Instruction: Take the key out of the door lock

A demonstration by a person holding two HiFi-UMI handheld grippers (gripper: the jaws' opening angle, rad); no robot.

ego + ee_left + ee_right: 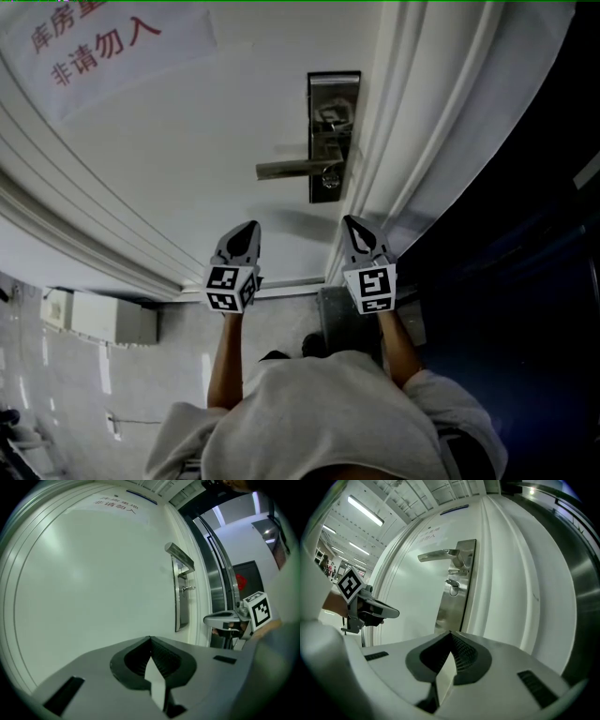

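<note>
A white door (187,141) carries a steel lock plate (333,94) with a lever handle (291,169). The key (451,582) sticks out of the lock just under the handle, with a small ring hanging from it; the key (187,588) also shows small in the left gripper view. My left gripper (247,231) and right gripper (355,227) hover side by side below the lock, apart from the door, both shut with nothing between their jaws. The right gripper (450,633) points at the plate's lower part (450,611). The left gripper (150,638) faces bare door left of the plate (180,606).
A paper notice (94,42) with red characters is stuck on the door's upper left. The moulded door frame (412,141) runs right of the lock, with a dark wall beyond. A steel frame (218,588) stands further right. A white box (103,317) sits low on the left.
</note>
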